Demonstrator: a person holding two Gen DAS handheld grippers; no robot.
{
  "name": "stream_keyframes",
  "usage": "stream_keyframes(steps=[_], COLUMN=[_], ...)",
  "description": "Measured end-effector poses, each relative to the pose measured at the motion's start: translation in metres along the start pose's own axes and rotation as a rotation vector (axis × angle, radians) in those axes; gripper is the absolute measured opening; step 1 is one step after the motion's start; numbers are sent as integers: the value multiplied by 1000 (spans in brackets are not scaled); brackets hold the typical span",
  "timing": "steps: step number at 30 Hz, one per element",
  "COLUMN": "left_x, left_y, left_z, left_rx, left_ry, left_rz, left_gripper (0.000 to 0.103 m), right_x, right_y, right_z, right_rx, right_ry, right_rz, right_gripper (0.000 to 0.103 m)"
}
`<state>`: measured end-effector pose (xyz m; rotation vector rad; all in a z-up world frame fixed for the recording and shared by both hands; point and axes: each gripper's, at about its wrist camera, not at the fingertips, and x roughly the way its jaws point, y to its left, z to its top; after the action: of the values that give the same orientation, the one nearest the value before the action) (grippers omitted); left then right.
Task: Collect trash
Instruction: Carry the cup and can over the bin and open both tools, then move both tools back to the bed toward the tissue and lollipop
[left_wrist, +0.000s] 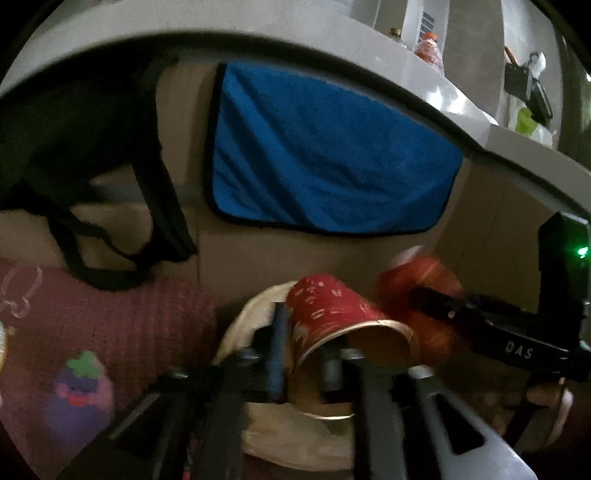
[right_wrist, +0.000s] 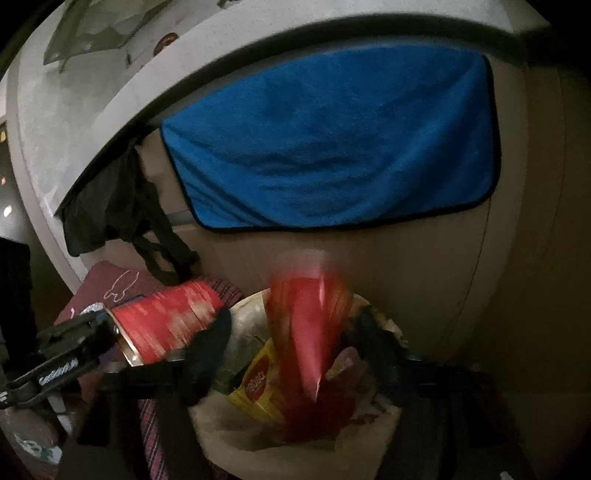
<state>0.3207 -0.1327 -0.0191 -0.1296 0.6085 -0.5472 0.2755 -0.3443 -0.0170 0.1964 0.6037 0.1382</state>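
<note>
Cup (left_wrist: 332, 321) over bin (right_wrist: 236, 435), towel (left_wrist: 325, 147) behind
</note>
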Motion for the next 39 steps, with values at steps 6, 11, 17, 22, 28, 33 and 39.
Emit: stream_keyframes(steps=[6,11,17,22,28,33,39], left_x=[-8,-29,-78,-131,-206,-275,-338], left_y=[17,17,37,78,149,219,277], left_z=[2,4,7,-4,-21,-35,-54], left_rx=[-42,-28,-46,-75,-137,-213,-286], left_ry=[8,-9,-90,-140,-194,-247,-287], left_rz=[7,-16,22,117,252,403,541], left_gripper=[50,50,50,50,50,50,50], right_x=[2,-15,-42,-48,-31,0,43], right_y=[2,26,62,105,180,233,303], right_z=[-7,-4,-2,-5,-15,-21,-38], right_rx=[9,-47,-93,-101,-132,-131,-214], right_ry=[29,-32,-90,-109,-86,-23,83], right_rz=[-18,-100,-98,-30,85,197,271], right_gripper=[73,73,73,73,73,73,73])
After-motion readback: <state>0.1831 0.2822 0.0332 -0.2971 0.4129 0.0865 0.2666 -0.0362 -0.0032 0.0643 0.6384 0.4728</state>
